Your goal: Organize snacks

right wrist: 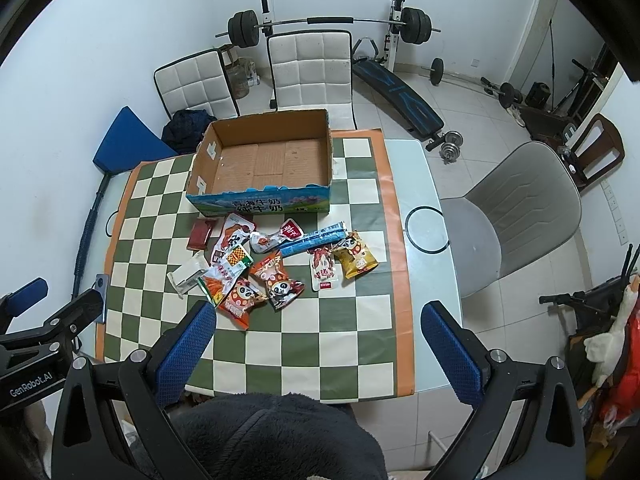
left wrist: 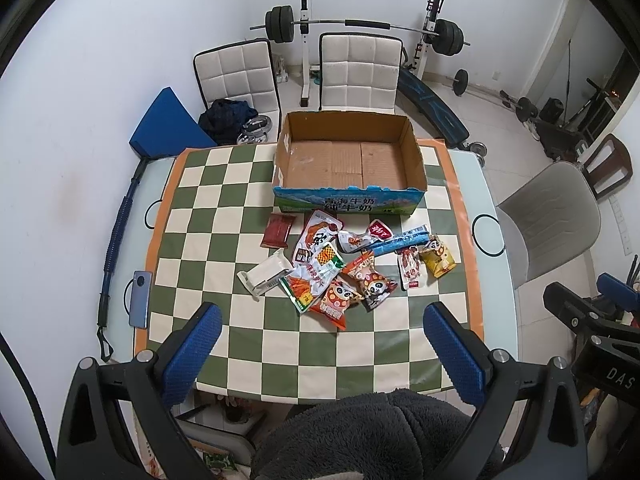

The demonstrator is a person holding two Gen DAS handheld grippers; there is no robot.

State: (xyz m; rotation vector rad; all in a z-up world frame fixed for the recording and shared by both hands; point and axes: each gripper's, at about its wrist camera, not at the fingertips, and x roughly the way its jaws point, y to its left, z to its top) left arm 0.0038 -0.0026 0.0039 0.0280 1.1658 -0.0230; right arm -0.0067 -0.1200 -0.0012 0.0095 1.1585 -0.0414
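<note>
An empty cardboard box (left wrist: 346, 158) with a blue printed front stands at the far middle of the checkered table; it also shows in the right wrist view (right wrist: 268, 160). Several snack packets lie in a loose pile (left wrist: 344, 268) in front of it, also seen from the right (right wrist: 272, 264): a dark red packet (left wrist: 277, 231), a white packet (left wrist: 265, 274), panda packets (left wrist: 374, 284), a long blue stick (left wrist: 400, 242), a yellow packet (left wrist: 438, 258). My left gripper (left wrist: 322, 318) is open and empty, high above the table's near side. My right gripper (right wrist: 318, 316) is open and empty likewise.
A phone (left wrist: 139, 298) lies at the table's left edge. White chairs (left wrist: 358, 70) stand behind the table, a grey chair (left wrist: 556, 216) at its right. A barbell rack (left wrist: 360, 26) and bench stand by the back wall. A dark fleece (left wrist: 360, 432) fills the bottom.
</note>
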